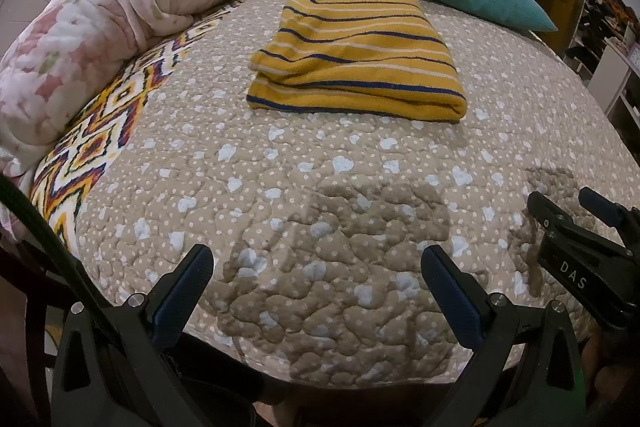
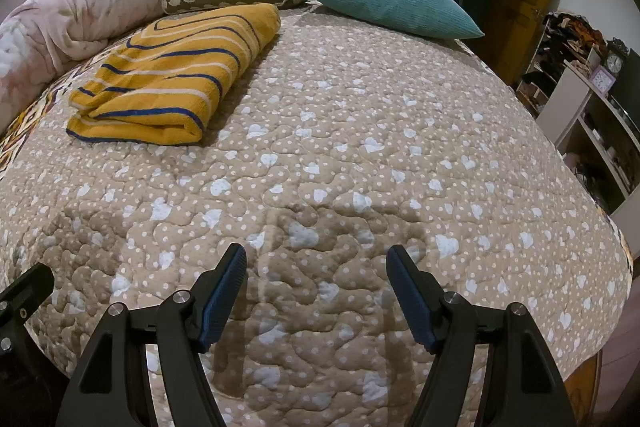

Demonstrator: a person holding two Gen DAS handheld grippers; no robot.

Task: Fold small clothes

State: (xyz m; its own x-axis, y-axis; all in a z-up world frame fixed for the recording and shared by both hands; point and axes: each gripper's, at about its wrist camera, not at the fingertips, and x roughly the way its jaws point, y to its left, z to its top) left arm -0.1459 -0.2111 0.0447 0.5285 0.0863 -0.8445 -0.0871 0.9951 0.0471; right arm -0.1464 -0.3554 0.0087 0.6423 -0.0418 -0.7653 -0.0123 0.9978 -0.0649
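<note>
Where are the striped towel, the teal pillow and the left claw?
striped towel (image 1: 356, 55), left wrist view, middle of its top layer
teal pillow (image 2: 388, 1), right wrist view, middle of its face
left claw (image 1: 318, 293), left wrist view, midway between its open fingertips

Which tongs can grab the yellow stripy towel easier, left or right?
Probably the left tongs: the towel lies straight ahead of them, but off to the left side for the right tongs. Both are open.
</note>
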